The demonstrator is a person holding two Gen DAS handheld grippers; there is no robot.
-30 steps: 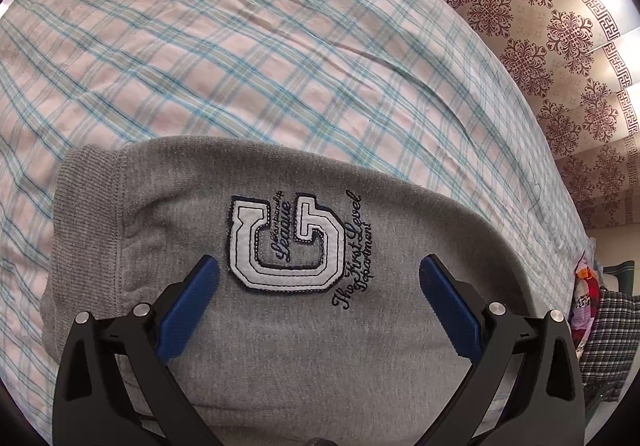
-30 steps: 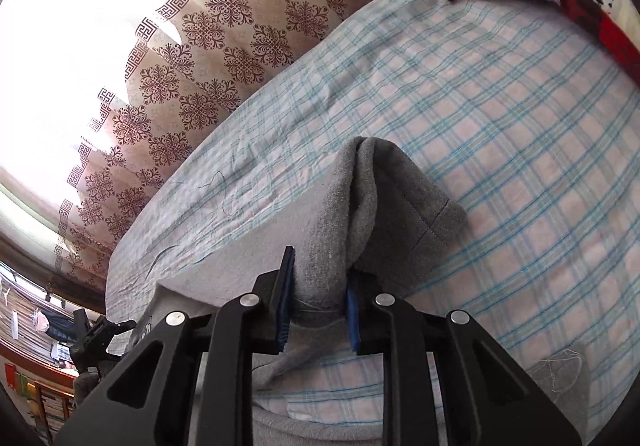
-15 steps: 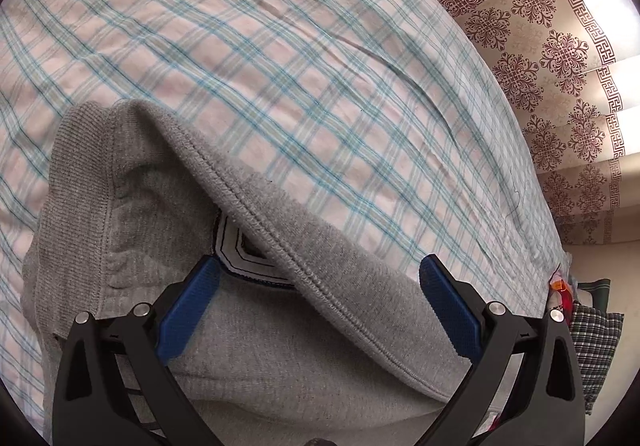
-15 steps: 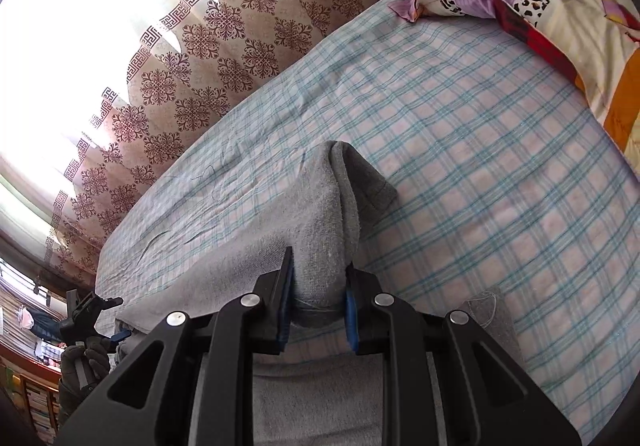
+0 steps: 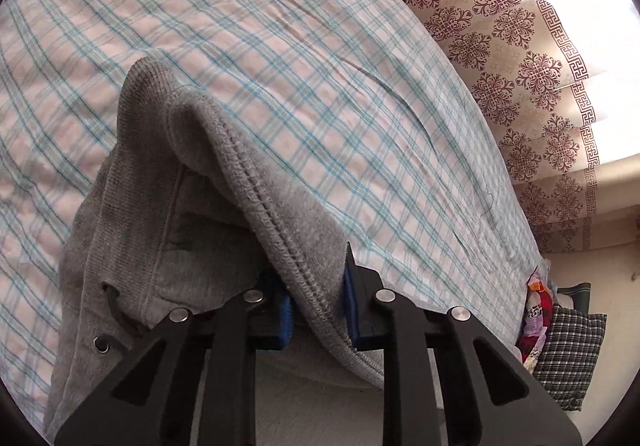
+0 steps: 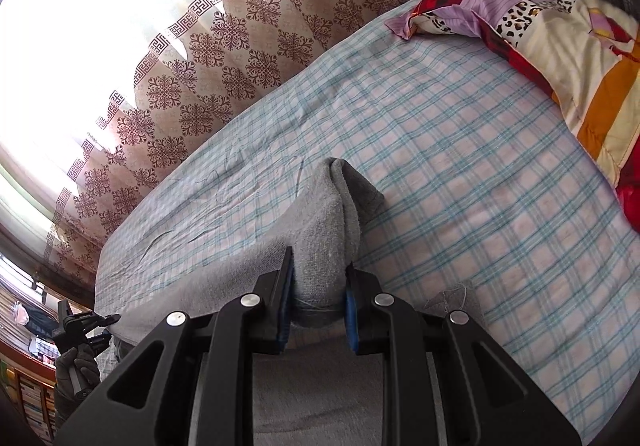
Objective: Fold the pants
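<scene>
Grey sweatpants [image 5: 168, 230] lie on a bed with a blue-and-pink checked sheet [image 5: 280, 58]. My left gripper [image 5: 318, 304] is shut on a thick stitched edge of the pants and holds it lifted; the waistband with a drawstring eyelet [image 5: 101, 344] hangs below left. My right gripper [image 6: 319, 308] is shut on another bunched part of the grey pants [image 6: 324, 230], raised off the sheet [image 6: 460, 174]. The left gripper [image 6: 86, 324] and its gloved hand show far left in the right wrist view.
Patterned curtains [image 6: 224, 42] and a bright window run along the bed's far side. A colourful quilt [image 6: 568, 34] and a checked pillow [image 5: 568, 358] lie at the bed's end. Shelves [image 6: 32, 398] stand behind the left hand.
My left gripper was open over the logo patch; the pants edge was folded over it and the jaws have shut on that edge. My right gripper has lifted its held fold higher.
</scene>
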